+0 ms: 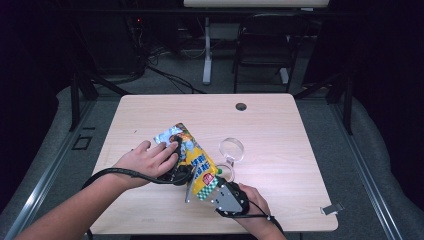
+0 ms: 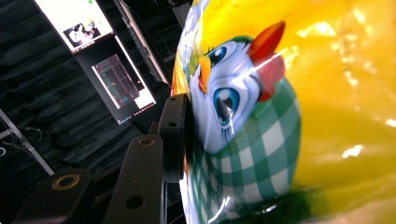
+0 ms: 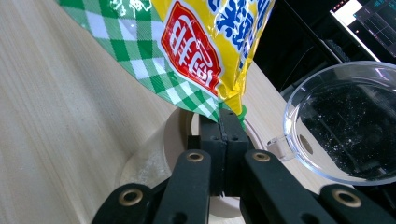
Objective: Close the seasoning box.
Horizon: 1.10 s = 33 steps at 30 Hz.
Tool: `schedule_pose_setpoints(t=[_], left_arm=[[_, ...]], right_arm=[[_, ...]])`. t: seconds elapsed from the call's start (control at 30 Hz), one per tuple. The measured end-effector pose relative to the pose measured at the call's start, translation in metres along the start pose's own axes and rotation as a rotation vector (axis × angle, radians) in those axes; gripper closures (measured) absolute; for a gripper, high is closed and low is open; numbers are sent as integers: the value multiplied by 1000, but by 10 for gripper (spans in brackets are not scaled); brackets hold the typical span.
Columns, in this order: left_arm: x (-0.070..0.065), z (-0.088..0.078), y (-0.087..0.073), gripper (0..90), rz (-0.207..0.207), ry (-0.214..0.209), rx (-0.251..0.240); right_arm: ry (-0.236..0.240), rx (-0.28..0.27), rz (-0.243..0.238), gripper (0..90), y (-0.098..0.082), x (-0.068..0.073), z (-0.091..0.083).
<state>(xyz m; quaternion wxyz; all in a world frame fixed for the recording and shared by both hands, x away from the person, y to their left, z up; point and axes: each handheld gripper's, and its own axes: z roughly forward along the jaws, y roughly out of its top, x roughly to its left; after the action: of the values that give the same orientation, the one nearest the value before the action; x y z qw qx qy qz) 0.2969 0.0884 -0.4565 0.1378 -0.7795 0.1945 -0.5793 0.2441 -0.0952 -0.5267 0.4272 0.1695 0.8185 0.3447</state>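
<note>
At the centre of the pale wood-grain desk [image 1: 280, 125], your left gripper [image 1: 175, 172] presses its pads on the puffy, glossy yellow snack bag [image 1: 192, 157] while your right gripper [image 3: 227, 135], jaws pressed together, pinches its crimped lower edge beside a round clear plastic lid [image 3: 345, 121].

1 snack bag [image 1: 192, 159], 1 clear cup [image 1: 231, 149], 2 tools, 1 table [image 1: 280, 130].
</note>
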Motion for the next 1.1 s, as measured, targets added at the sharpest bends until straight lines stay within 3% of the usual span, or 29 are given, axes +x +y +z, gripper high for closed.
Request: schedule_pose_setpoints(t=[0.2, 0.43, 0.5, 1.1], left_arm=[[0, 0, 0, 655, -7, -6, 0], [2, -1, 2, 657, 10, 1, 2], [4, -2, 3, 658, 36, 27, 4], [4, -6, 4, 675, 60, 39, 17]], right_arm=[[0, -1, 10, 900, -1, -1, 1], [-3, 0, 15, 900, -1, -1, 2], [-3, 7, 12, 900, -1, -1, 1], [-6, 1, 15, 900, -1, -1, 2]])
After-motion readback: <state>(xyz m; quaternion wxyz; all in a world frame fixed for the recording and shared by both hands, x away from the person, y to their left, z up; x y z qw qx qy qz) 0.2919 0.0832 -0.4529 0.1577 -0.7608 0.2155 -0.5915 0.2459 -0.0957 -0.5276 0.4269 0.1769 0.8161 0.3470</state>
